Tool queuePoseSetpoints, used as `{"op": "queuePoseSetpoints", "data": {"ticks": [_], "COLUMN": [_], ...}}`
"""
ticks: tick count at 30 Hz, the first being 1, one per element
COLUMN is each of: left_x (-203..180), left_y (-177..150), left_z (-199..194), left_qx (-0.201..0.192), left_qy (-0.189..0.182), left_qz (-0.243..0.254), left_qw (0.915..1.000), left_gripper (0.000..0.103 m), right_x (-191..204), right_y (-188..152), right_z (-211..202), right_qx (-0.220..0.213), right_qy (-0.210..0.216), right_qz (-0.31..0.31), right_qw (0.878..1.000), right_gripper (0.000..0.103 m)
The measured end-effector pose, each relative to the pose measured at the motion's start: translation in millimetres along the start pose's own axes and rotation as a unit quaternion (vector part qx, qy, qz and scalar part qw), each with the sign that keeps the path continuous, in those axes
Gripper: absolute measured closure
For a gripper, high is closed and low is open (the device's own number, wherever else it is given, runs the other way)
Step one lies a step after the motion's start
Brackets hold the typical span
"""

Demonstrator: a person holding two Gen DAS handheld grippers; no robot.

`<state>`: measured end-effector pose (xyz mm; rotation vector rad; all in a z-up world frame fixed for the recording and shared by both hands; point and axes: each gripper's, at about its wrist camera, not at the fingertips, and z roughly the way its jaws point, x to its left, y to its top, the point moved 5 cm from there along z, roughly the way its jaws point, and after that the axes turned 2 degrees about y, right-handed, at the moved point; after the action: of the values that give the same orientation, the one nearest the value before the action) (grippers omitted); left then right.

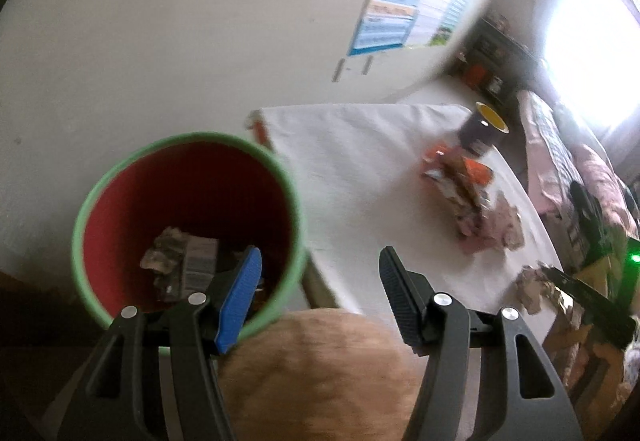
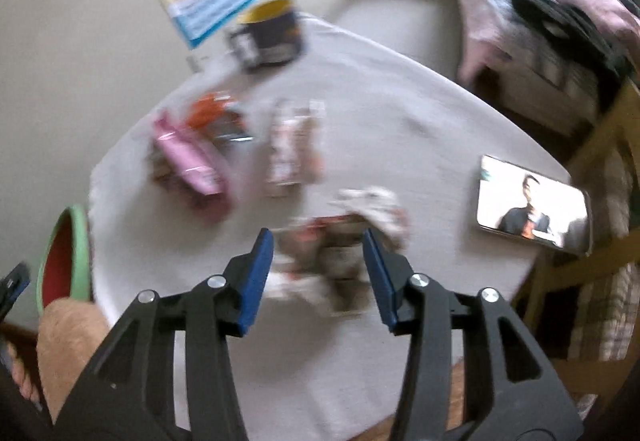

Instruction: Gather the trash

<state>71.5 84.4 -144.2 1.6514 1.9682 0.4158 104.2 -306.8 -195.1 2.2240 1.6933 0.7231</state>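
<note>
Trash is the crumpled wrapper (image 2: pixel 332 261) lying on the desk (image 2: pixel 420 121) between the spread fingers of the right gripper (image 2: pixel 318 277), low in the centre of the right wrist frame. Those fingers stand partly open with nothing gripped; neither blue pad visibly touches the wrapper, though blur makes the edges hard to read. The wrapper's long axis seems to run from the lower middle up toward the right, ending in a paler crumpled wad at its upper right end; I cannot tell whether that wad is a separate piece.

The left gripper (image 1: pixel 320 293) is also open and empty, its fingers hanging in front of the green-rimmed red bin (image 1: pixel 188 225) at the lower left of the left wrist frame, where crushed wrappers (image 1: pixel 180 261) already lie at the bottom.

Further out, a pink packet (image 2: pixel 192 161), an orange wrapper (image 2: pixel 216 113) and a pale packet (image 2: pixel 292 145) remain on the desk in the upper left middle, a dark mug (image 2: pixel 268 37) with a yellow inside stands beyond them, and a lit phone (image 2: pixel 532 205) lies at the right.

Risks, as I judge them: closing across only part of the loose wrapper may leave a piece behind, or the crumpled foil may slip out before it reaches the bin.
</note>
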Motion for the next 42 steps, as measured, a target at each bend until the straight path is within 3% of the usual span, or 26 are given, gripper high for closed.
{"op": "queuePoseSetpoints", "data": {"ticks": [2,7,10,11,14,21,24,28,30,33,36,37,42], "left_x": [-15,-56,-84,-96,-126,-175,-184,-190,-195,-200,-198,-197,-186], "left_y": [0,0,2,3,7,30,37,39,37,29,24,24,23], "left_z": [1,8,17,22,40,102,128,149,157,172,173,172,152], "left_qx": [0.004,0.015,0.022,0.025,0.03,0.041,0.047,0.063,0.063,0.091,0.093,0.093,0.103], "left_qy": [-0.004,-0.02,-0.033,-0.039,-0.051,-0.047,-0.026,-0.039,-0.038,-0.026,-0.027,-0.027,-0.072], "left_qz": [0.014,0.041,0.056,0.059,0.071,0.041,0.025,-0.009,-0.006,0.004,0.006,0.008,0.005], "left_qw": [0.9999,0.9988,0.9977,0.9971,0.9958,0.9972,0.9983,0.9972,0.9973,0.9955,0.9953,0.9953,0.9921], "left_gripper": [0.044,0.043,0.042,0.04,0.038,0.038,0.038,0.038,0.03,0.03,0.038,0.055,0.08], "right_x": [-15,-25,-26,-28,-32,-12,-5,0,0,-3,-5,-6,-6], "right_y": [-6,-15,-17,-17,-23,-62,-64,-65,-66,-66,-66,-67,-67], "right_z": [9,34,32,29,18,-7,-12,-16,-13,-10,-6,-5,0], "right_qx": [0.009,0.033,0.023,0.017,0.011,0.007,0.0,-0.008,-0.004,0.0,0.007,0.009,0.017], "right_qy": [-0.002,0.029,0.043,0.044,0.066,0.128,0.132,0.135,0.138,0.143,0.145,0.146,0.148], "right_qz": [0.022,0.052,0.049,0.045,0.053,0.039,0.025,0.01,0.01,0.015,0.022,0.024,0.028], "right_qw": [1.0,0.998,0.998,0.998,0.996,0.991,0.991,0.991,0.99,0.99,0.989,0.989,0.988], "right_gripper": [0.043,0.041,0.064,0.085,0.094,0.094,0.094,0.094,0.094,0.094,0.094,0.094,0.094]}}
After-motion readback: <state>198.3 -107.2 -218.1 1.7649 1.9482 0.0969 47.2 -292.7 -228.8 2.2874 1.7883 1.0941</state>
